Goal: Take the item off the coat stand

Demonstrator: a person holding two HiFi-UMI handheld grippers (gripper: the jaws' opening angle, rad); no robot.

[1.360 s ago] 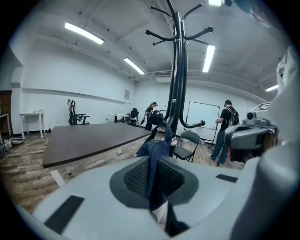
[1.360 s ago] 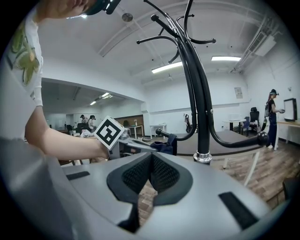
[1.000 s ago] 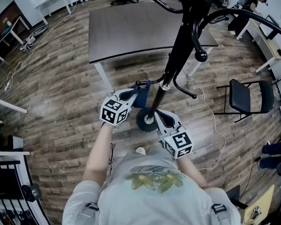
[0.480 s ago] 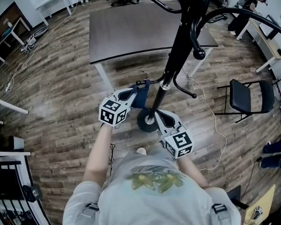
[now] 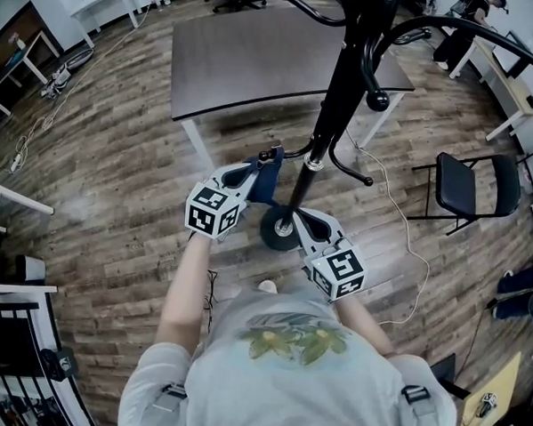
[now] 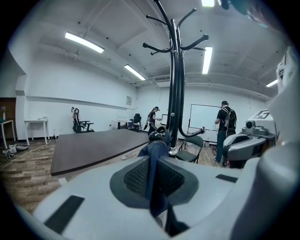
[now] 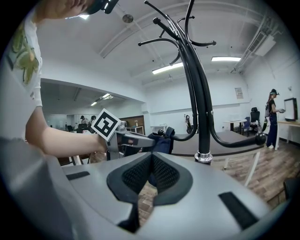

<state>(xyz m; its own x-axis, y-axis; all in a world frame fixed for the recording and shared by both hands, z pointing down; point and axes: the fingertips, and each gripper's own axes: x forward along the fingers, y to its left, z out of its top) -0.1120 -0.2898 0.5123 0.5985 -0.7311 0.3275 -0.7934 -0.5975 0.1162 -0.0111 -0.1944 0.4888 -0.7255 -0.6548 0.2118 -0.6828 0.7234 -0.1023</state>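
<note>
Left gripper: I clamp the blue cloth to lift it off its hook
Right gripper: closed empty, parked beside the coat stand

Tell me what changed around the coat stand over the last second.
Nothing visibly changed. The left gripper stays shut on the blue item hanging at a low hook of the coat stand; the right gripper stays shut and empty beside it.

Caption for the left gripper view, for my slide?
Left gripper shut on a blue cloth hung on a low hook of the coat stand.
</note>
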